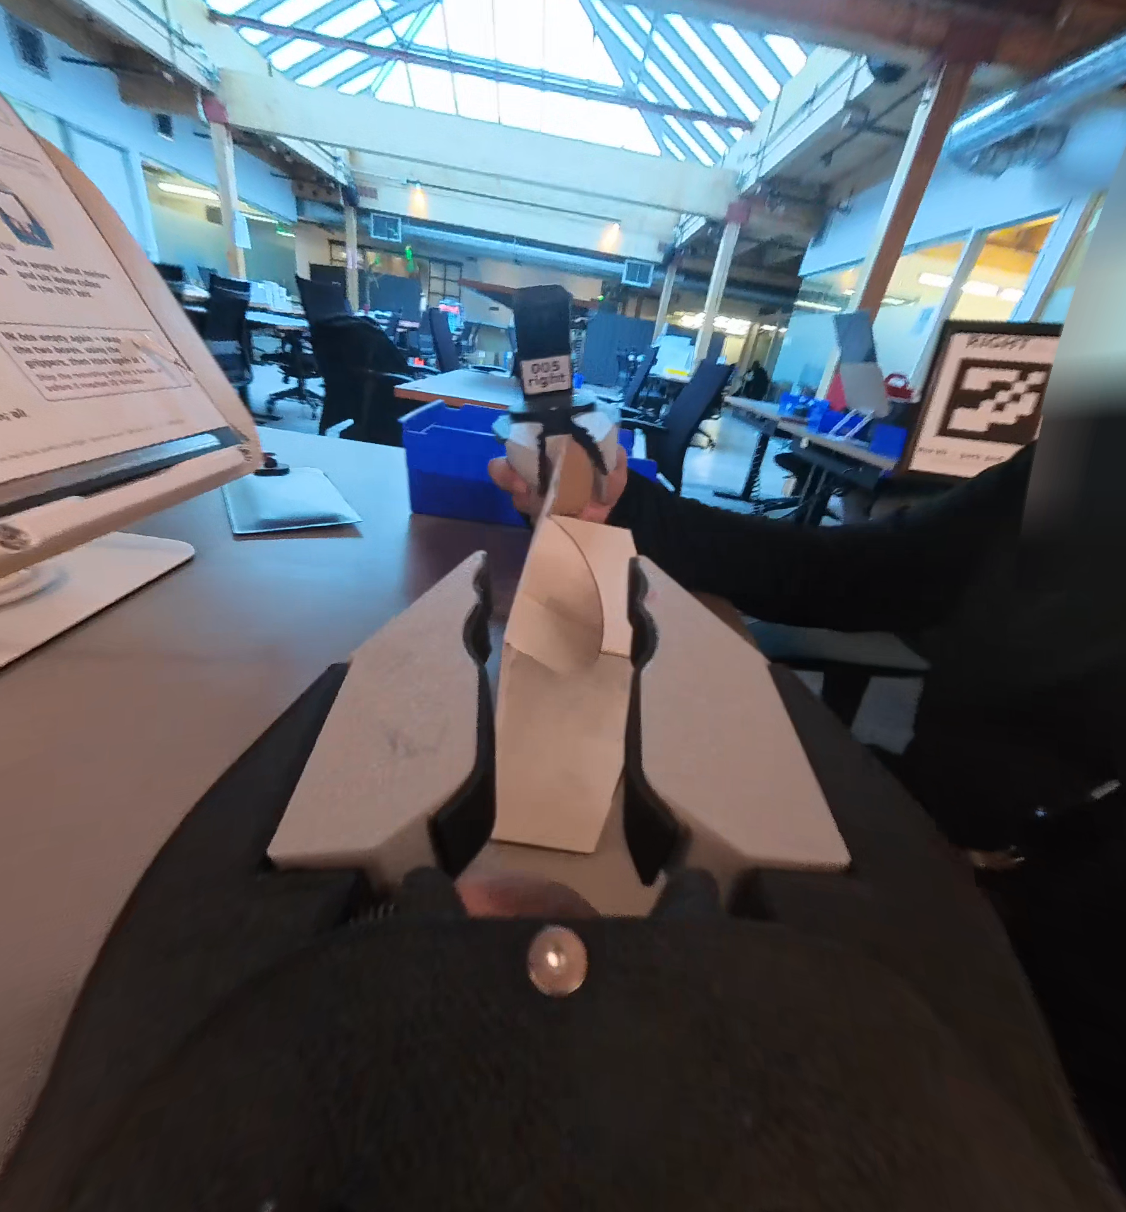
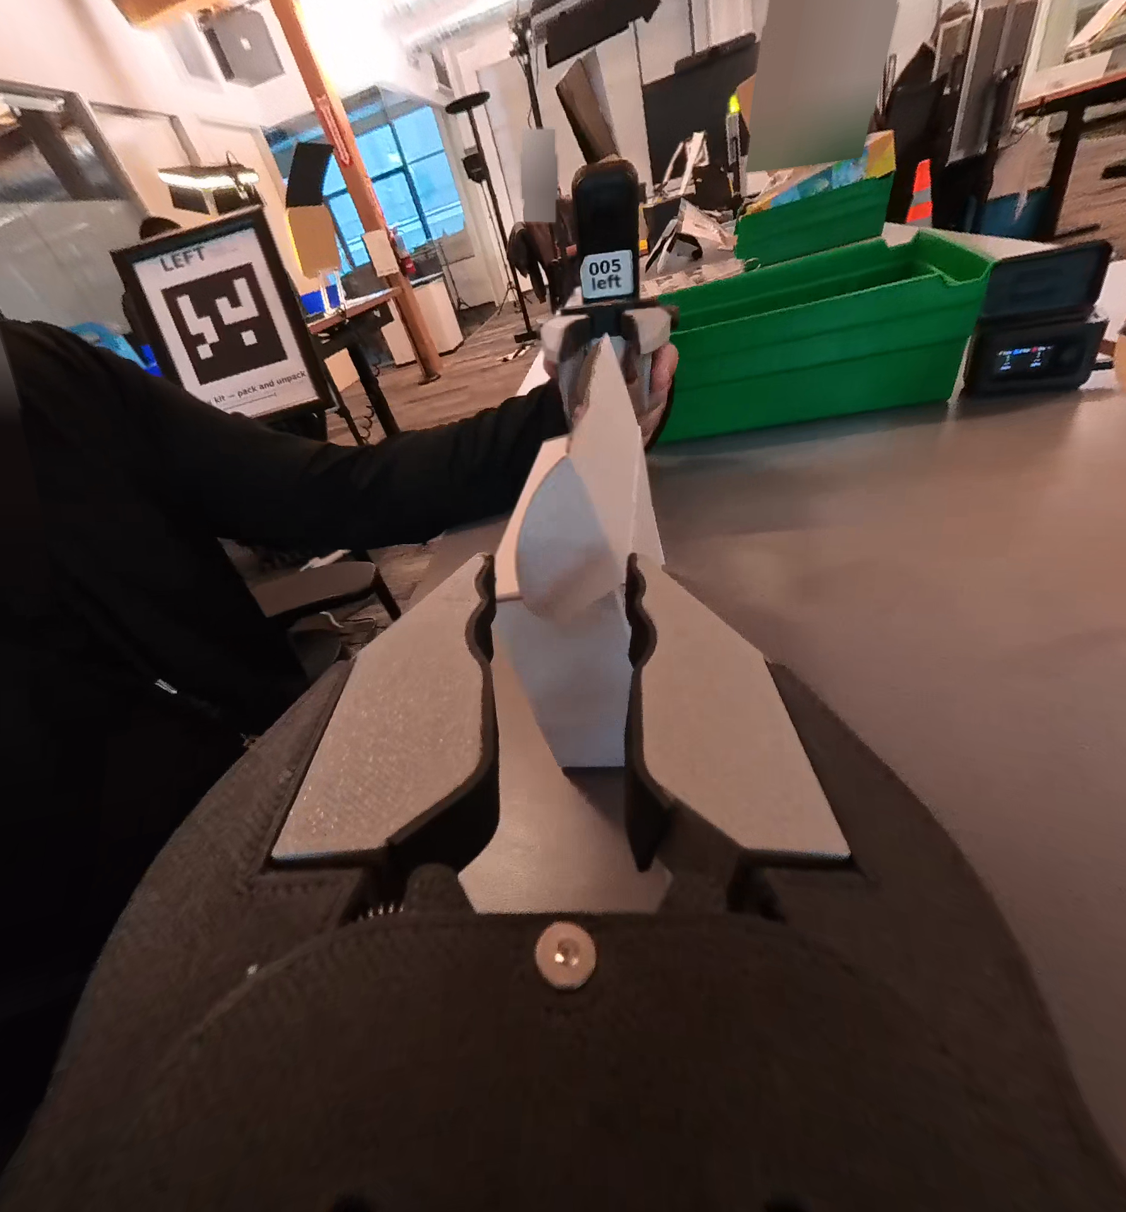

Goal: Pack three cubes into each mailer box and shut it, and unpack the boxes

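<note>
The left gripper (image 1: 557,590), with grey fingers lined in black, is clamped on one end of a white cardboard mailer box (image 1: 563,708) held above the dark brown tabletop (image 1: 232,656). The right gripper (image 2: 563,590), of the same build, is clamped on the opposite end of that box (image 2: 580,656), so the two grippers face each other with the box between them. The box stands on edge, narrow between the fingers, and a rounded white flap (image 1: 567,590) curls loose from its upper side. Whether any cubes lie inside cannot be told.

Beyond the box in the left wrist view, a hand (image 1: 521,485) in a black sleeve (image 1: 777,557) holds the right gripper, and behind it a blue plastic bin (image 1: 449,459) sits on the table. To the left of the box stands a tilted instruction sheet (image 1: 68,295) on a white stand. To its right is a framed black-and-white marker sign (image 1: 986,393).

In the right wrist view, a green plastic bin (image 2: 823,354) rests on the table beyond the box to its right, with a small dark device with a lit screen (image 2: 1032,328) just beside it. Another framed marker sign (image 2: 219,315) stands to the box's left.
</note>
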`<action>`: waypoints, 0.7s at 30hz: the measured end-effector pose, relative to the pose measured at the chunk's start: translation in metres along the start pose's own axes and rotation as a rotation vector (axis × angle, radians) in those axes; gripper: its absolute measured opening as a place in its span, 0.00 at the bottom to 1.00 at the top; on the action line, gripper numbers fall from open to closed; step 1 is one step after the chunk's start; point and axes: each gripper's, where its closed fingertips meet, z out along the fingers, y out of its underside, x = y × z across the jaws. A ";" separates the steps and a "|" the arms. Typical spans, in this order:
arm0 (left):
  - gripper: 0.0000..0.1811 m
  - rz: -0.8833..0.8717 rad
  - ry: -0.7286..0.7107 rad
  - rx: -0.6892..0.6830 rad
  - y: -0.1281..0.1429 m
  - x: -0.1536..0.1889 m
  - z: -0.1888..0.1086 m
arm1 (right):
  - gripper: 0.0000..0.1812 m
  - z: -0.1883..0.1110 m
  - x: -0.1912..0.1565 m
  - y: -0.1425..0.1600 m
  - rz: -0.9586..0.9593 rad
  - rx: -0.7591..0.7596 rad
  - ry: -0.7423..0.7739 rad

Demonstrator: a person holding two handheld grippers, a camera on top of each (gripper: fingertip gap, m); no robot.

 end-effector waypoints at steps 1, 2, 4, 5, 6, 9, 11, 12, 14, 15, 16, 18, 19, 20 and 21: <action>0.23 -0.020 0.022 0.001 0.001 0.001 0.001 | 0.21 0.001 0.003 0.001 0.012 -0.001 -0.004; 0.24 -0.031 0.034 0.001 0.002 0.002 0.003 | 0.22 0.002 0.006 0.001 0.026 0.001 -0.012; 0.24 -0.043 0.050 0.014 0.002 0.001 0.006 | 0.22 0.005 0.006 0.002 0.049 0.002 -0.053; 0.24 -0.054 0.066 0.019 0.002 0.002 0.007 | 0.22 0.007 0.004 0.003 0.049 -0.001 -0.070; 0.24 -0.061 0.082 0.023 0.002 0.003 0.007 | 0.21 0.009 0.003 0.003 0.044 -0.005 -0.081; 0.21 -0.067 0.123 0.037 0.002 0.006 0.005 | 0.18 0.011 -0.003 0.000 0.035 0.008 -0.130; 0.20 -0.088 0.128 0.042 0.003 0.003 0.002 | 0.17 0.010 -0.004 -0.004 0.030 0.026 -0.145; 0.18 -0.101 0.126 0.046 0.003 0.000 0.001 | 0.17 0.009 -0.004 -0.006 0.031 0.032 -0.147; 0.16 -0.120 0.125 0.040 0.007 -0.005 0.000 | 0.17 0.008 -0.005 -0.005 0.032 0.031 -0.154; 0.16 -0.132 0.138 0.039 0.009 -0.005 0.000 | 0.17 0.008 -0.005 -0.004 0.030 0.026 -0.155; 0.15 -0.146 0.160 0.044 0.009 -0.003 0.000 | 0.17 0.008 -0.005 -0.003 0.029 0.023 -0.155; 0.12 -0.168 0.191 0.057 0.008 -0.002 0.003 | 0.17 0.008 -0.004 -0.004 0.034 0.024 -0.155; 0.12 -0.171 0.199 0.050 0.009 -0.001 0.005 | 0.16 0.009 -0.004 -0.004 0.035 0.024 -0.152; 0.12 -0.167 0.205 0.043 0.010 0.000 0.007 | 0.17 0.009 -0.003 -0.003 0.034 0.020 -0.148; 0.11 -0.160 0.211 0.041 0.010 0.003 0.009 | 0.18 0.011 -0.004 -0.001 0.030 0.011 -0.146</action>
